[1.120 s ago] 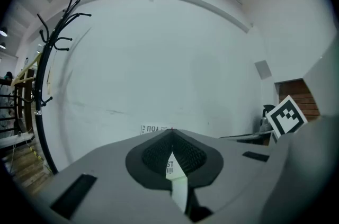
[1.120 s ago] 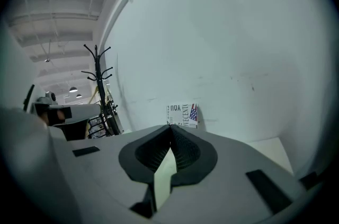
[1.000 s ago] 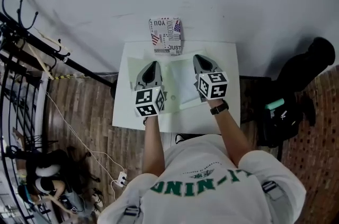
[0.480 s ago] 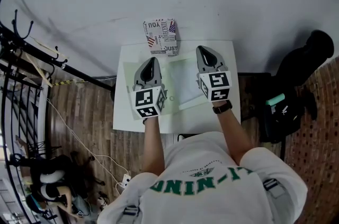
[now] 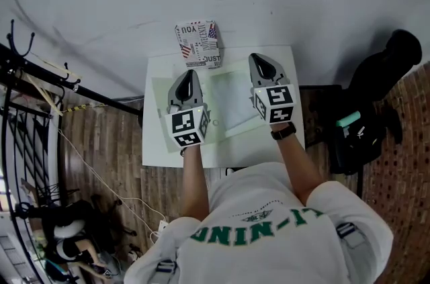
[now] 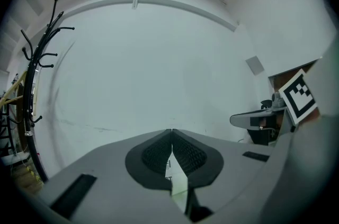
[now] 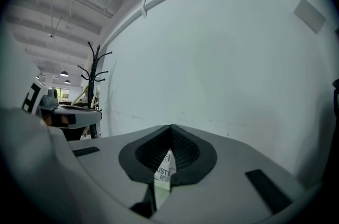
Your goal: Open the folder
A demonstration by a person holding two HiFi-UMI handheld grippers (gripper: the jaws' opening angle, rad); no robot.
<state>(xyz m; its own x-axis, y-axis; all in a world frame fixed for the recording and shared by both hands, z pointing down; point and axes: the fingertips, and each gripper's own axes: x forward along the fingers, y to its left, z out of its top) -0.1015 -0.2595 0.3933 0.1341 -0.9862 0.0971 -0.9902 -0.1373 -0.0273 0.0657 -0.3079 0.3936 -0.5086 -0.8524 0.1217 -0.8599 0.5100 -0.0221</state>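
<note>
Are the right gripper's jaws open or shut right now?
Shut. On the right gripper the tips meet, with nothing visible between them.

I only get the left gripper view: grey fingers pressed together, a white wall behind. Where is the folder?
Observer: The head view shows a pale folder lying flat on a white table.
Visitor: Is the other gripper holding it?
Observer: No; the right gripper has its fingers shut with nothing between them.
Visitor: Anything else on that table?
Observer: A printed box sits at its far edge, by the wall.
</note>
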